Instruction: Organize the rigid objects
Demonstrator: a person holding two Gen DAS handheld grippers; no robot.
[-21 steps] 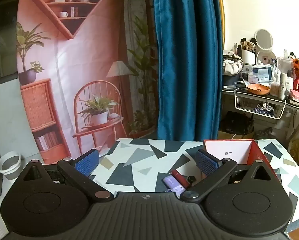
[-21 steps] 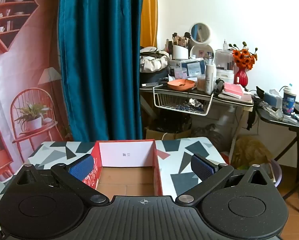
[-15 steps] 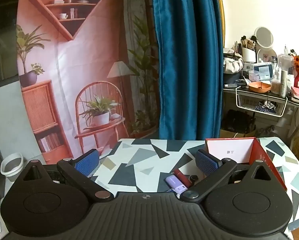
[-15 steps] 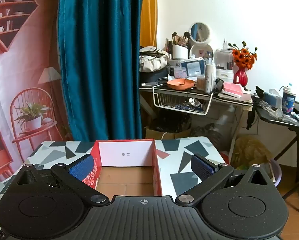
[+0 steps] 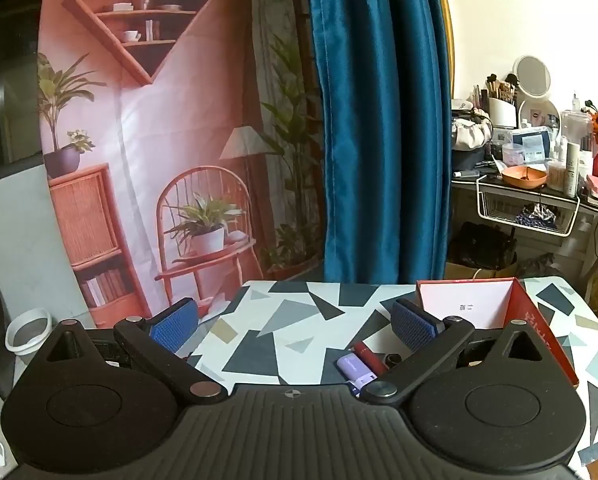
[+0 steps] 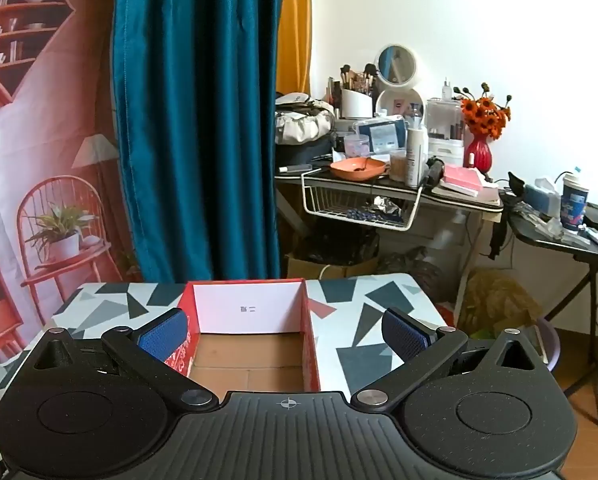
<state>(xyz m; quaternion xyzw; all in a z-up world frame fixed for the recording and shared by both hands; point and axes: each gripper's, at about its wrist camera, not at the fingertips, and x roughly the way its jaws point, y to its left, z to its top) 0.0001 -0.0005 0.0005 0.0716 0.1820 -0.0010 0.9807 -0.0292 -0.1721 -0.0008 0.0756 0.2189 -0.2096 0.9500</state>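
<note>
The left gripper (image 5: 295,322) hangs over the patterned table (image 5: 283,312) with its jaws spread as wide as they go and nothing between the blue pads (image 5: 413,326). Just in front of its body, toward five o'clock from the table's middle, a small cluster of task items lies on the tabletop: a purple rectangular case (image 5: 355,368), a dark red tube (image 5: 369,358) touching its right side, and a small black cap-like piece (image 5: 393,359) just beyond; what sort of items they are is too small to tell. At three o'clock from them stands the red box (image 5: 539,332), open at the top.

The right gripper (image 6: 285,330) hovers directly over that red box (image 6: 311,344), jaws likewise fully apart and holding nothing. Its view looks straight inside: white inner back wall (image 6: 249,308) with a small printed mark, brown cardboard floor (image 6: 247,364), and no items visible on the part of the floor that shows; the near end is hidden by the gripper body.
</note>
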